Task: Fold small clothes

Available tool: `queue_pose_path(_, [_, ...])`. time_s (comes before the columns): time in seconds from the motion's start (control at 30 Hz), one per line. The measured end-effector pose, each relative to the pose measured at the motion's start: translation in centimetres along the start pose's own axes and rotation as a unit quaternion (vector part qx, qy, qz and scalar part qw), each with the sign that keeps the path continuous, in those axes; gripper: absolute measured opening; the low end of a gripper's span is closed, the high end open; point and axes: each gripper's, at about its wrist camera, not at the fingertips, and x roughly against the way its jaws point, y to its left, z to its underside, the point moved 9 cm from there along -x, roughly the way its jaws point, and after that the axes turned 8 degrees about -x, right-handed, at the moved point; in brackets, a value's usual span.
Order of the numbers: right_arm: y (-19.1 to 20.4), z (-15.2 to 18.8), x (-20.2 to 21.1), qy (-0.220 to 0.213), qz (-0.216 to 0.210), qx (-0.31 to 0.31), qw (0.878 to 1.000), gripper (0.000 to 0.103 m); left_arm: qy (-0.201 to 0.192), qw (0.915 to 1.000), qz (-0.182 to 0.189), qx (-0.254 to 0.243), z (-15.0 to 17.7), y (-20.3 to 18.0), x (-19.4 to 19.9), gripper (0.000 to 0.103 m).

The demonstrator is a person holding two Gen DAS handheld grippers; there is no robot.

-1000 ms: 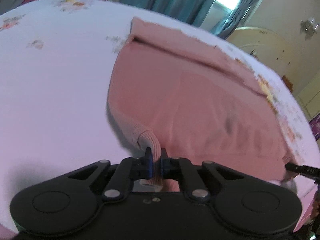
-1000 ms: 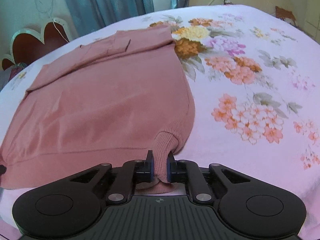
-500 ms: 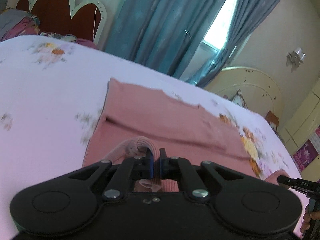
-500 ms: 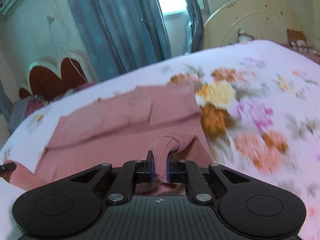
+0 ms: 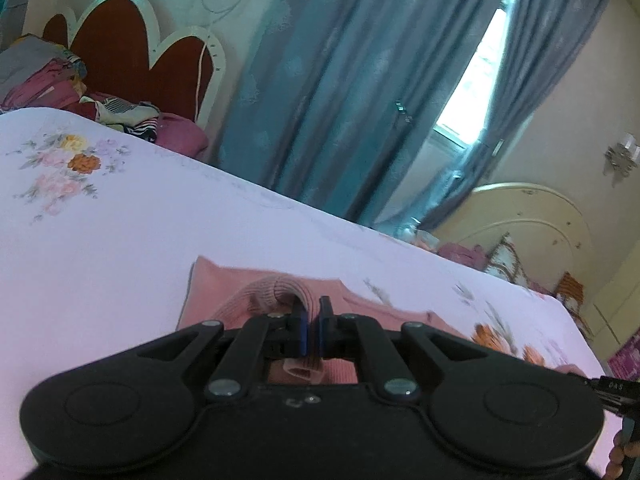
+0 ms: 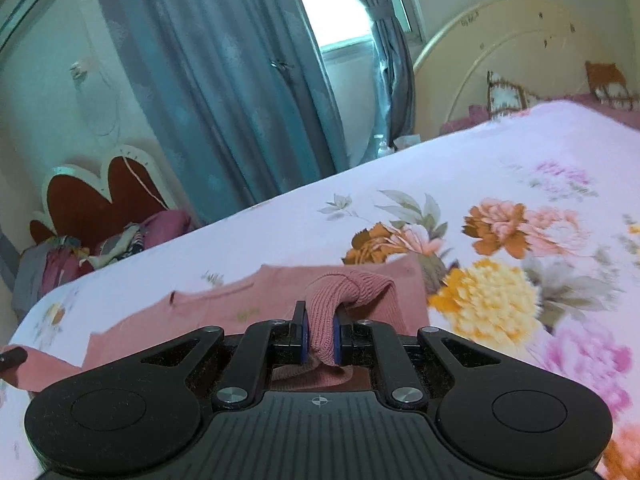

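The pink sweater point(image 6: 208, 312) lies on the bed point(image 6: 500, 152), spread over the flowered sheet, and I have its ribbed hem pinched at two corners. My right gripper point(image 6: 320, 334) is clamped on a thick fold of the ribbed knit — the cloth bulges up between the blue pads and arches forward over the flat part of the garment. My left gripper point(image 5: 311, 330) is closed on the other ribbed corner point(image 5: 276, 292); the jaws stand almost together with only a thin layer caught between them, and the hem loops up just ahead of the fingers. In the left wrist view the sweater point(image 5: 208, 284) shows as a narrow pink band beyond the gripper, lying on the pale sheet.

Past the far edge of the bed hang blue curtains point(image 5: 328, 92) with a bright window gap. A red scalloped headboard point(image 5: 120, 52) stands to the left with a pile of clothes point(image 5: 52, 80) against it, and a cream arched headboard point(image 6: 520, 56) stands to the right.
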Motion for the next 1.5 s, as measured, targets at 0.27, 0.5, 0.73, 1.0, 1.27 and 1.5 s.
queue_pose_path(0.27, [-1.8, -1.0, -8.5, 0.054, 0.018, -0.042, 0.998, 0.011, 0.044, 0.9976, -0.051, -0.013, 0.3, 1.2, -7.5, 0.005])
queue_pose_path(0.5, [-3.8, -1.4, -12.0, 0.075, 0.040, -0.067, 0.994, 0.023, 0.089, 0.9924, -0.081, -0.027, 1.4, 2.5, -11.3, 0.014])
queue_pose_path(0.73, [-4.0, -3.5, -10.3, 0.028, 0.011, -0.006, 1.000, 0.068, 0.039, 0.9956, -0.072, -0.045, -0.5, 3.8, -8.3, 0.072])
queue_pose_path(1.0, [-2.8, -1.0, -12.3, 0.055, 0.001, 0.092, 0.994, 0.068, 0.092, 0.9866, -0.034, -0.130, 1.8, 2.4, -11.1, 0.067])
queue_pose_path(1.27, [-2.8, -0.7, -14.7, 0.072, -0.001, 0.136, 0.988, 0.065, 0.111, 0.9772, -0.042, -0.176, 2.8, 2.6, -14.3, 0.041])
queue_pose_path(1.5, [-2.6, 0.9, -16.8, 0.113, -0.017, 0.194, 0.974, 0.016, 0.098, 0.9729, -0.041, -0.205, 3.0, 2.7, -14.2, 0.005])
